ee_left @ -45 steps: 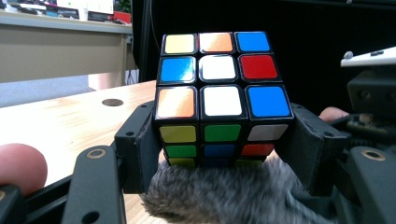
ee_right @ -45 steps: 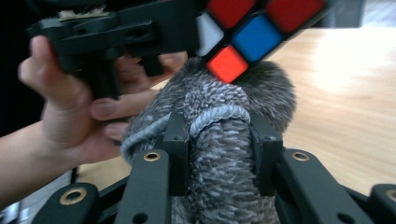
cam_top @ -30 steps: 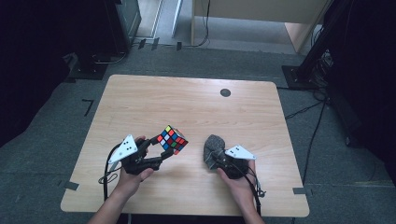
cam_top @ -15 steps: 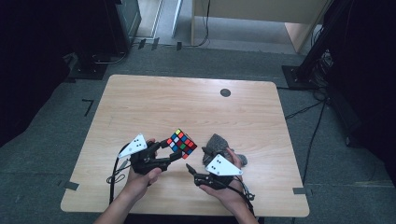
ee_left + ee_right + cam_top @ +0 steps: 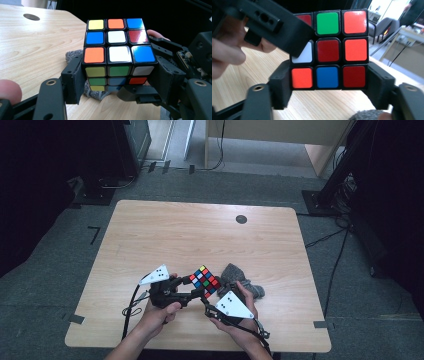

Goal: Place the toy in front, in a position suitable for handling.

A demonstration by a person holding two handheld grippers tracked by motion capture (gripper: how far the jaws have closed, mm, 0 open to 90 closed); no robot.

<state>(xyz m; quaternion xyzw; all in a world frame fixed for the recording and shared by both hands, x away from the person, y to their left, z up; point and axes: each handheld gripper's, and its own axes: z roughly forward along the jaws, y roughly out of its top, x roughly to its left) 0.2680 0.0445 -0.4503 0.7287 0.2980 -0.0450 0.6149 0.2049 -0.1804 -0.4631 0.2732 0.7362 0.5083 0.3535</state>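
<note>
Now, with both the left gripper and right gripper pinching the puzzle cube between their jaws, twist one layer slowly, clamped faces squarely seated.

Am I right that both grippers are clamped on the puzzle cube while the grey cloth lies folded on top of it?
Not quite: both grippers, left and right, do clamp the puzzle cube, but the high view shows the grey cloth lying on the table beside the cube, not on top.

You have the scrambled cube, its black-edged faces mixed in colour, lifted off the table near its front edge, tilted, just beside the grey cloth.
</note>
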